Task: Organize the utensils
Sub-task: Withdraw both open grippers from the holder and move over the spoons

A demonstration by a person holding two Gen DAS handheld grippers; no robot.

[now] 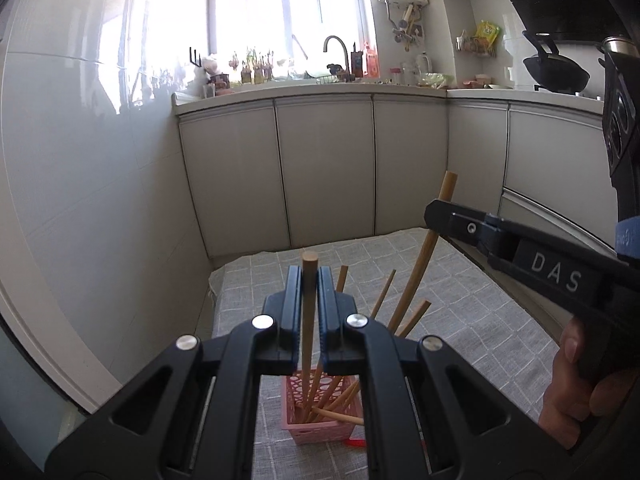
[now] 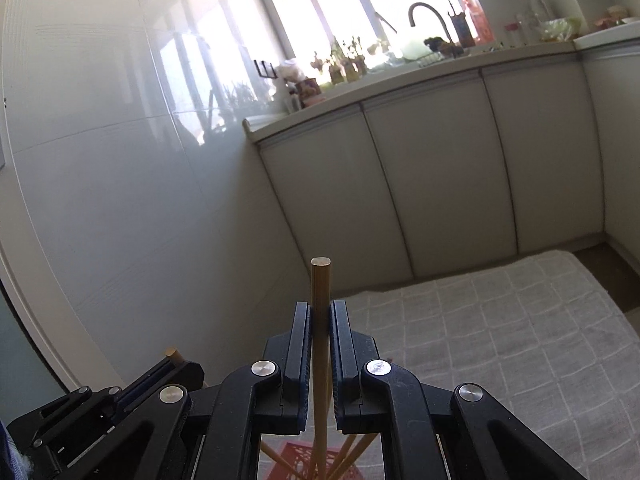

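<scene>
My left gripper (image 1: 309, 276) is shut on a wooden chopstick (image 1: 307, 332) that stands nearly upright. Its lower end reaches into the pink perforated basket (image 1: 320, 432) just below. Several more chopsticks (image 1: 382, 298) lean out of the basket. From the right, my right gripper (image 1: 434, 211) is shut on a tilted chopstick (image 1: 420, 264) whose lower end points toward the basket. In the right wrist view the right gripper (image 2: 321, 308) clamps its chopstick (image 2: 321, 280) over the basket (image 2: 296, 458). The left gripper (image 2: 180, 364) sits at the lower left.
The basket stands on a table under a grey checked cloth (image 1: 460, 320) (image 2: 500, 340). A glossy wall (image 1: 100, 200) runs along its left edge and white cabinets (image 1: 324, 168) stand beyond its far edge. A small red item (image 1: 356, 443) lies beside the basket. A hand (image 1: 572, 384) grips the right tool.
</scene>
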